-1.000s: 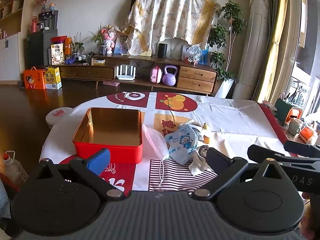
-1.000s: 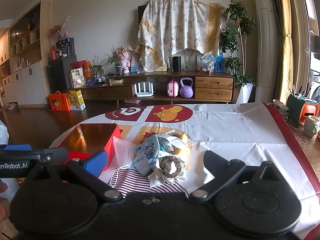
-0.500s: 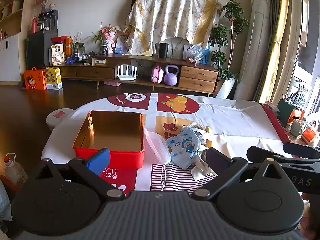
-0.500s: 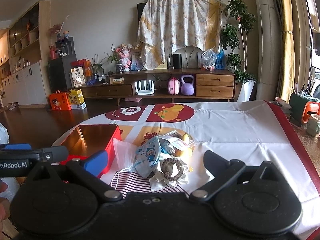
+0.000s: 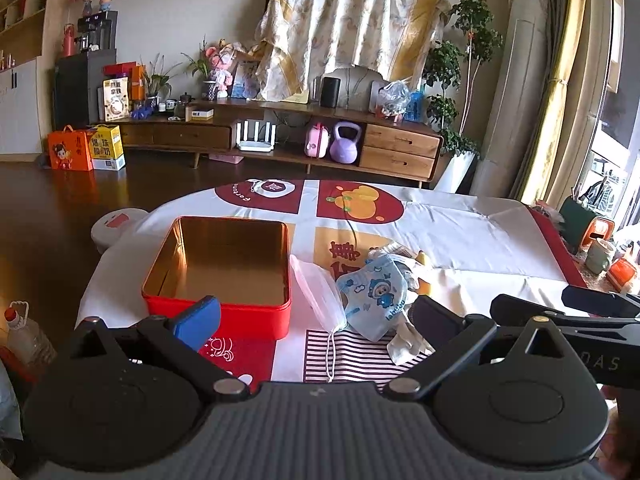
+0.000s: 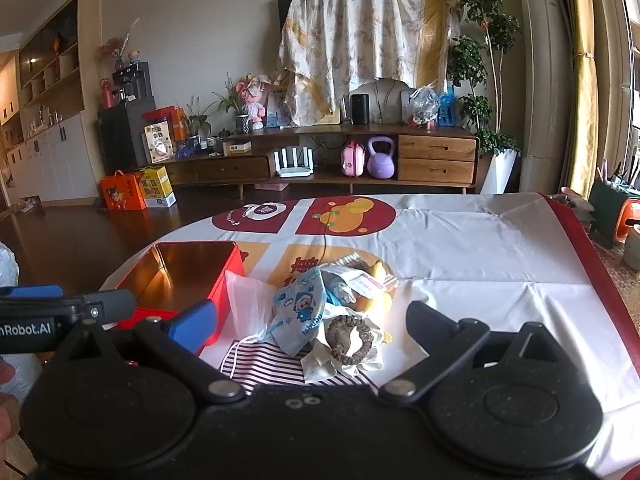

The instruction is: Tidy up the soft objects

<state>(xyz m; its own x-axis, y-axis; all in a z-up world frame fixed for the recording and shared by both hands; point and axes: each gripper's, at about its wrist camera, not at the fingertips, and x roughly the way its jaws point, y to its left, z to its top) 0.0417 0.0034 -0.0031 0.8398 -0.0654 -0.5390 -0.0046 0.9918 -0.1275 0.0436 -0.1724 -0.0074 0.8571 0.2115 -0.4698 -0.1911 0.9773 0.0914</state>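
Observation:
A red tin box point(image 5: 218, 310) point(image 6: 228, 276) with a gold inside stands empty on the left of the tablecloth. Right of it lies a heap of soft things: a white face mask point(image 5: 318, 294) point(image 6: 246, 306), a blue cartoon mask point(image 5: 378, 294) point(image 6: 298, 314), a brown hair tie point(image 6: 350, 338) on white cloth, and a yellow item point(image 6: 376, 300). My left gripper point(image 5: 316, 316) hovers open in front of the box and heap. My right gripper point(image 6: 310, 322) is open too, just short of the heap. Neither holds anything.
The table carries a white cloth with red and orange prints point(image 6: 460, 248); its red edge point(image 6: 592, 264) runs down the right. A green holder and orange cups point(image 5: 592, 236) sit off the right side. A low wooden cabinet point(image 6: 320, 160) lines the far wall.
Both grippers have risen and drawn back slightly, so the box and heap sit lower and more of the table shows. Both stay open and the objects have not moved.

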